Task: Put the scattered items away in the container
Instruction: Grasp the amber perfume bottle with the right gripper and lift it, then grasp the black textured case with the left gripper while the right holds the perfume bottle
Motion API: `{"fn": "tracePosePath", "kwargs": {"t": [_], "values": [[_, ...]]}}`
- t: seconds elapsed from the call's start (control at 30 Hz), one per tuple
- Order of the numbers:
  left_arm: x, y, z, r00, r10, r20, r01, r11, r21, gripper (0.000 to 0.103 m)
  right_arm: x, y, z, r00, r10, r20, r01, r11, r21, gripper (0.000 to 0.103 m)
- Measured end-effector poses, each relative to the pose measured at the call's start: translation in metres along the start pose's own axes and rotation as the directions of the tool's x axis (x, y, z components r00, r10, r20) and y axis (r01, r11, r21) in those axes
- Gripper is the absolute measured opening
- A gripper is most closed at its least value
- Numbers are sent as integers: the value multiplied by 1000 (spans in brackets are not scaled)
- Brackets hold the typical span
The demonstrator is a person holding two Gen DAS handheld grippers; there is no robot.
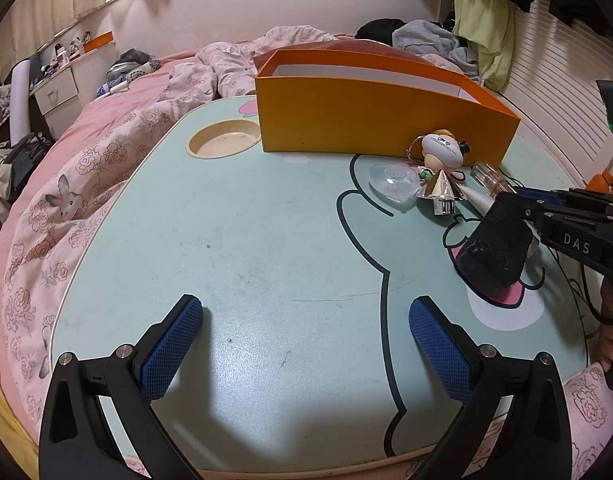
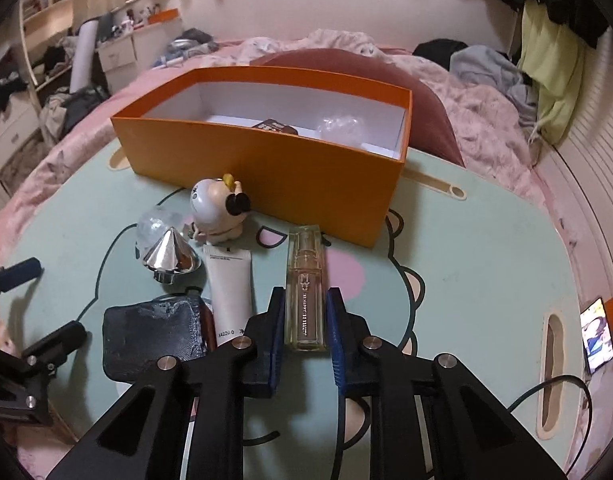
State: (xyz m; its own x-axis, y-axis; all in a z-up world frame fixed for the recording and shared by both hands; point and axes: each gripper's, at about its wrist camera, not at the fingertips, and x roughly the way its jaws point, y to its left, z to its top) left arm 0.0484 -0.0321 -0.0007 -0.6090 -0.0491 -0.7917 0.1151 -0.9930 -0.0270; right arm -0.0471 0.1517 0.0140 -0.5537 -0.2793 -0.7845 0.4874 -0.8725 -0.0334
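Note:
An orange box stands at the back of the mint table; it also shows in the left wrist view. In front of it lie a toy figure, a silver cone, a clear plastic piece, a white tube, a dark pouch and a clear glass bottle. My right gripper is closed around the bottle's lower half, pads touching its sides. My left gripper is open and empty over bare table, left of the items.
Inside the box lie a brown item and a clear wrapper. A round cup recess sits left of the box. A phone and a cable are at the table's right edge. Pink bedding surrounds the table.

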Motion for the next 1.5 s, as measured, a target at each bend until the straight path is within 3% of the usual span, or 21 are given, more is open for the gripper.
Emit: {"fn": "tracePosePath", "kwargs": {"t": [0.13, 0.23, 0.37, 0.43, 0.6, 0.73, 0.83, 1.0, 1.33, 1.4, 1.5], "values": [[0, 0, 0, 1000, -1, 0, 1, 1000, 0, 103, -2, -7, -5, 1000, 9, 19, -9, 1000, 28, 16], [0, 0, 0, 1000, -1, 0, 1, 1000, -1, 103, -7, -30, -10, 992, 111, 53, -118, 983, 144, 16], [0, 1, 0, 1000, 1, 0, -1, 1000, 0, 103, -27, -56, -21, 984, 132, 118, -158, 956, 248, 16], [0, 0, 0, 1000, 0, -2, 0, 1000, 1, 103, -35, -61, -28, 986, 111, 123, -140, 955, 261, 16], [-7, -7, 0, 999, -53, -6, 53, 998, 28, 103, -43, -55, -44, 997, -18, 78, 0, 975, 223, 16], [-26, -12, 2, 992, -110, 67, 107, 993, 57, 103, -40, -51, -51, 998, -32, 63, 18, 977, 212, 16], [-38, -18, 5, 974, -199, 111, 188, 977, 103, 103, -38, -47, -52, 997, -47, 59, 34, 981, 193, 17], [-33, -40, 14, 964, -250, 87, 229, 953, 196, 103, -36, -40, -53, 996, -66, 62, 56, 985, 163, 17], [-21, -71, 39, 951, -303, 63, 278, 926, 255, 103, -36, -37, -53, 996, -61, 64, 50, 985, 166, 17], [-16, -78, 41, 943, -330, 37, 309, 913, 266, 95, -36, -37, -53, 996, -60, 65, 49, 985, 166, 17], [-5, -90, 45, 947, -322, -10, 311, 904, 292, 81, -36, -37, -53, 996, -55, 66, 43, 984, 171, 17]]}}
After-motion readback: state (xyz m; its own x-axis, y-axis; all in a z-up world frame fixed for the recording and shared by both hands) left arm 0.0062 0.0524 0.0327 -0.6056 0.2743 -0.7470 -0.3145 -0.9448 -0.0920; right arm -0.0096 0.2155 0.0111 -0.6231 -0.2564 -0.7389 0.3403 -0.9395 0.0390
